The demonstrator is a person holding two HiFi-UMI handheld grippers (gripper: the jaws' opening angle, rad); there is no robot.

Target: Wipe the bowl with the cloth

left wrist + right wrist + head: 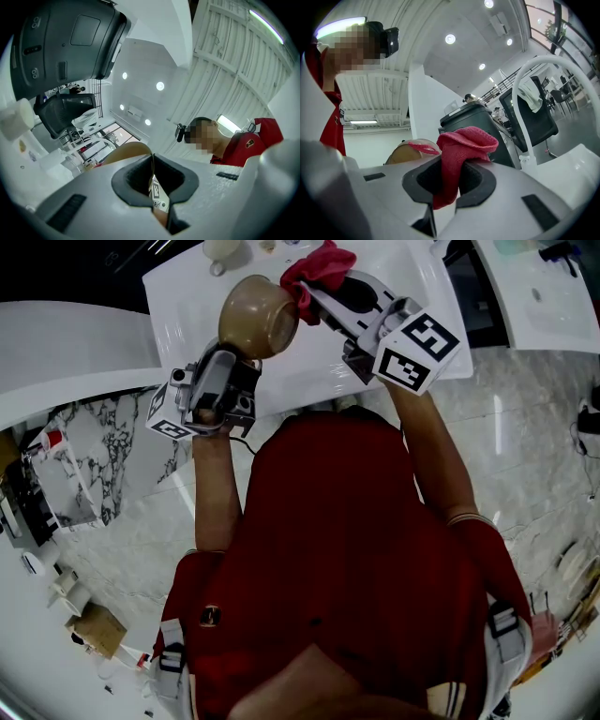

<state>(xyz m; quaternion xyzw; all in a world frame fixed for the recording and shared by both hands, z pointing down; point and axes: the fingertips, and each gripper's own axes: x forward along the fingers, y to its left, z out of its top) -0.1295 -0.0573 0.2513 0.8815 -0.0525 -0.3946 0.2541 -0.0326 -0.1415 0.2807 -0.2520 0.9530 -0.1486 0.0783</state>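
Dim head view w/ dark corners, bright ceiling spots, heavy fisheye warp, soft edges

Both arms reach forward, grippers close together.
Left gripper (236,360) pinches the bowl (255,315) rim; right gripper (317,298) clamps the cloth (319,264).

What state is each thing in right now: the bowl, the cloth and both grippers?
Bowl: held up over the white table, tipped, rim pinched by the left gripper.
Cloth: bunched, clamped in the right gripper, at the bowl's edge.
Left gripper: shut on the bowl's rim.
Right gripper: shut on the cloth.
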